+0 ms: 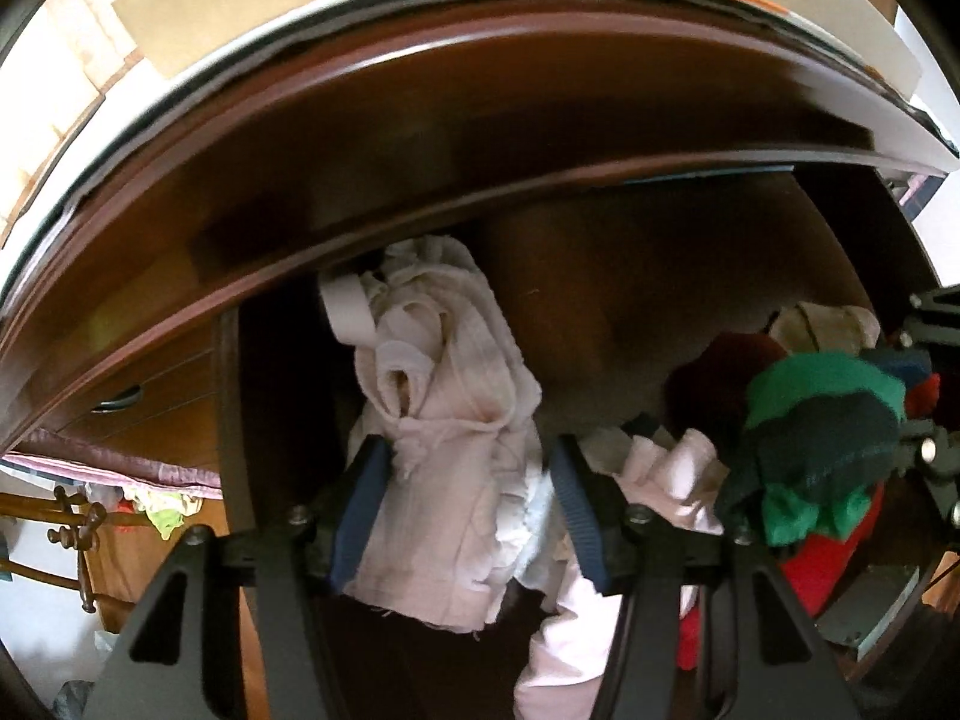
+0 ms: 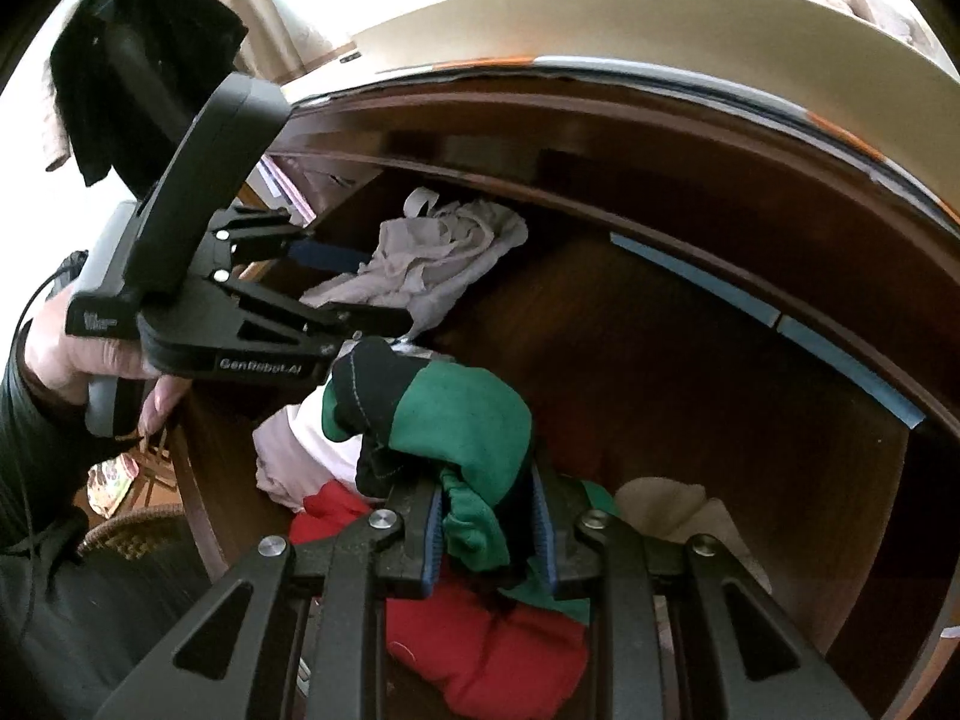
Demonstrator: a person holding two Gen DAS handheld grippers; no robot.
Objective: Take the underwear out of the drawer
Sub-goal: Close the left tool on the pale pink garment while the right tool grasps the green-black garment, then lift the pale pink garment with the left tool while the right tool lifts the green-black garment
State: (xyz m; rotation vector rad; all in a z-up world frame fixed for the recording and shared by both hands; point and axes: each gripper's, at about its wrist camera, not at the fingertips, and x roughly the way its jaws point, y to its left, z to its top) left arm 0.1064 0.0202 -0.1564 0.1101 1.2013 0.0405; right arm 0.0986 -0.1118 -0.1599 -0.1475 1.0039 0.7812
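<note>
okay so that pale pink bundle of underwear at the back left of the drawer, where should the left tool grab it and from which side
Grip the pale pink bundle across its bunched middle, coming down from above. It lies as a long crumpled roll running front to back, so the left tool straddling it sideways, as it does now, probably gathers the most folds. Avoid the loose white band at its far end, which would likely only drag.

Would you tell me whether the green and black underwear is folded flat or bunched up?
Bunched up: the green and black underwear hangs crumpled in a lump, pinched in the right gripper above the drawer.
</note>
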